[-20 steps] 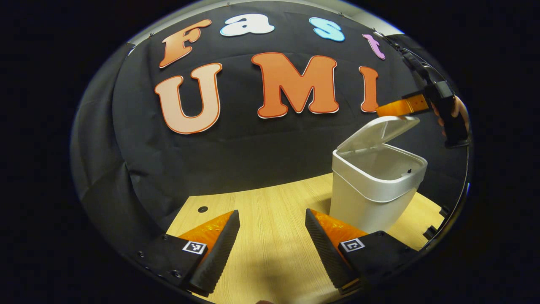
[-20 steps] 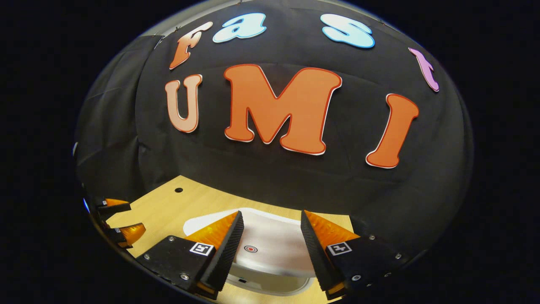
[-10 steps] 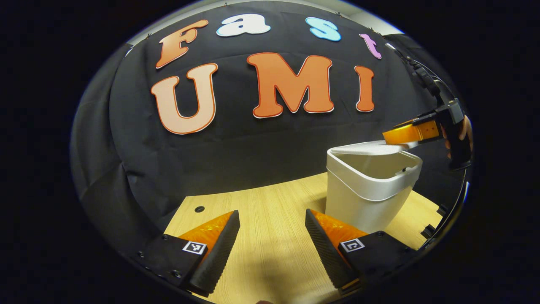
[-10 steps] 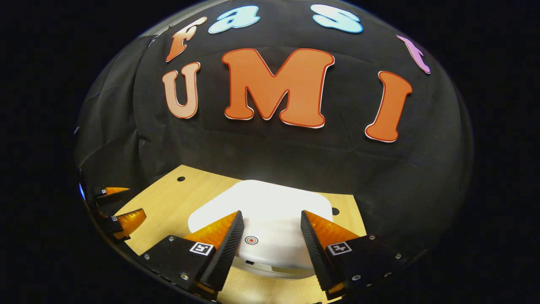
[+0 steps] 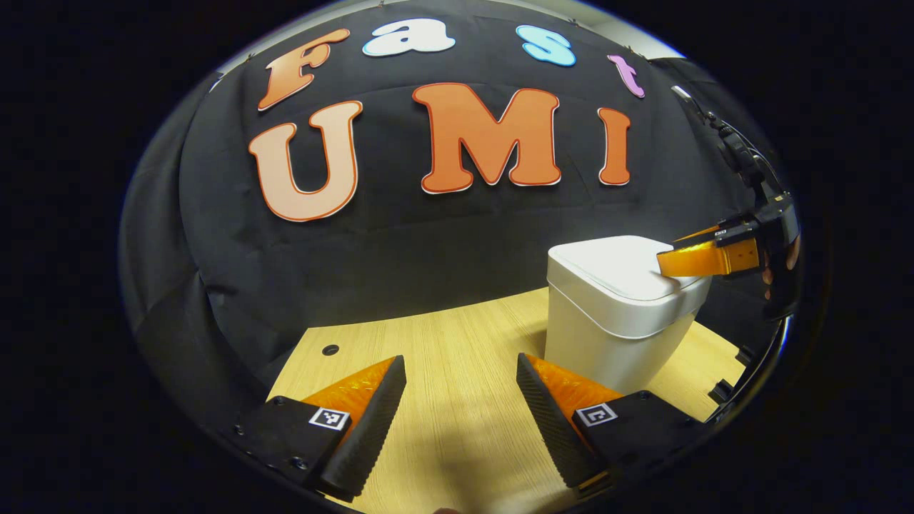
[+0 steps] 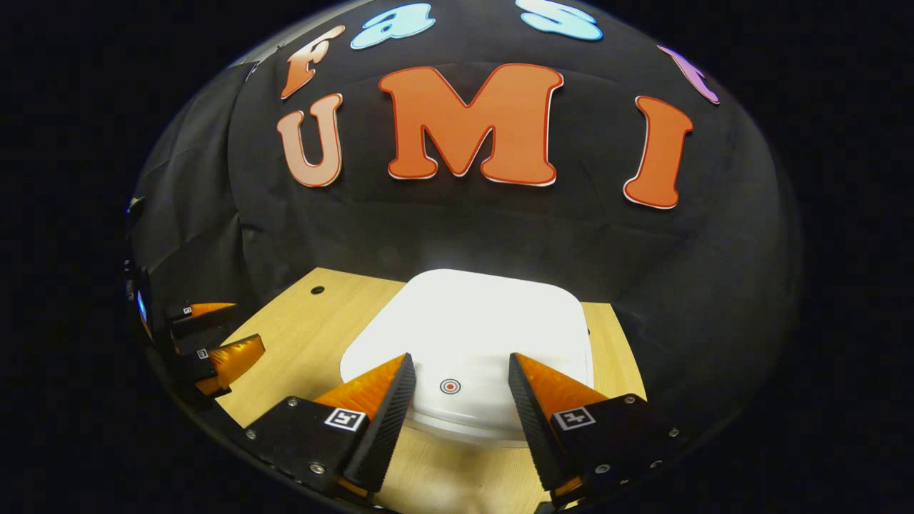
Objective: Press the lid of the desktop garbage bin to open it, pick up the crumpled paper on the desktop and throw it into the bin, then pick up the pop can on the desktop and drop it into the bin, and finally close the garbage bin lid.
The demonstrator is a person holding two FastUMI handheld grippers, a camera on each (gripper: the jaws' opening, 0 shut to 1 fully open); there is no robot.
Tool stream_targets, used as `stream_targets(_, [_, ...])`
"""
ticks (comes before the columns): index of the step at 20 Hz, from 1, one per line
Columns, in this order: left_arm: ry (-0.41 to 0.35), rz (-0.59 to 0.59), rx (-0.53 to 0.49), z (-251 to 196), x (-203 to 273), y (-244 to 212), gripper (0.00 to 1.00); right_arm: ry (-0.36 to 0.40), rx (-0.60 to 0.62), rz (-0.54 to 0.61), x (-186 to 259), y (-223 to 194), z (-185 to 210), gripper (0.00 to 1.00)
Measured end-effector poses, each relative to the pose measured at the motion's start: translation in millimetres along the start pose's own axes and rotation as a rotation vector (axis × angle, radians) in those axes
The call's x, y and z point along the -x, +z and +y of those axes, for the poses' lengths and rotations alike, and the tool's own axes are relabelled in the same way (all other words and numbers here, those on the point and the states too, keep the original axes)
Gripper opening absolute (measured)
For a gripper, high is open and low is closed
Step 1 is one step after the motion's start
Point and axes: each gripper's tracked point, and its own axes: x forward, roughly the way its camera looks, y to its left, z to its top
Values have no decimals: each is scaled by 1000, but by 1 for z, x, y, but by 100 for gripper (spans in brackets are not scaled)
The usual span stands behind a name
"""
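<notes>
**White bin, lid flat**

White plastic bin [image 5: 614, 335] stands on my wooden desktop [image 5: 457, 371] near the black cloth wall, its lid [image 6: 478, 328] lying level (a small red target mark sits on it). My right gripper [image 6: 457, 389] sits spread over the lid's near edge. My left gripper [image 5: 460, 407] hangs spread above bare wood, apart from the bin.

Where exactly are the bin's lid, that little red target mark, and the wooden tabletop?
Bin lid [image 5: 614, 264]: left gripper view, on its flat white top.
Red target mark [image 6: 449, 386]: right gripper view, on its centre, near the lid's front edge.
Wooden tabletop [image 5: 457, 343]: left gripper view, on bare wood left of the bin.
</notes>
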Motion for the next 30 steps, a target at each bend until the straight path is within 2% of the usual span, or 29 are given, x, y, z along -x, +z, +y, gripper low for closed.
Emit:
stream_targets(5, [-21,3,-16,-9,-6,4,99,-20,-34,-26,3,-4,4,80])
stream_targets(6, [-22,3,-20,-10,-8,5,99,-20,-34,-32,3,-5,5,74])
stream_targets(7, [-24,3,-22,-11,-6,4,99,-17,-38,-30,2,-6,6,77])
stream_targets(9, [-28,5,-22,-13,-8,5,99,-19,-56,-9,2,-9,6,75])
stream_targets(10, [-30,6,-19,-14,-8,6,94,-20,-51,-9,1,-9,5,74])
stream_targets(11, [-33,7,-14,-14,-8,6,99,-26,-51,-7,0,-9,5,69])
stream_targets(12, [-35,4,-10,-14,-8,8,99,-30,-49,-21,0,-8,5,72])
stream_targets(17, [1,-36,11,-2,-3,25,99,-16,-12,-132,8,-3,13,70])
stream_targets(20, [54,-99,22,17,2,46,99,-54,17,-224,15,9,8,86])
stream_targets(23, [107,-156,44,34,7,62,99,-81,30,-319,26,27,4,92])
stream_targets(24, [124,-172,49,42,12,68,94,-85,28,-345,28,33,3,94])
stream_targets(25, [134,-189,57,47,13,74,99,-90,25,-361,30,36,2,95])
stream_targets(26, [143,-205,67,51,16,79,94,-93,23,-370,31,38,1,95])
stream_targets(27, [156,-224,78,54,21,85,99,-93,21,-373,32,39,1,95])
stream_targets(29, [178,-266,86,63,28,97,99,-95,17,-378,34,40,1,96])
stream_targets(30, [190,-290,82,67,32,105,94,-95,18,-389,36,43,2,96])
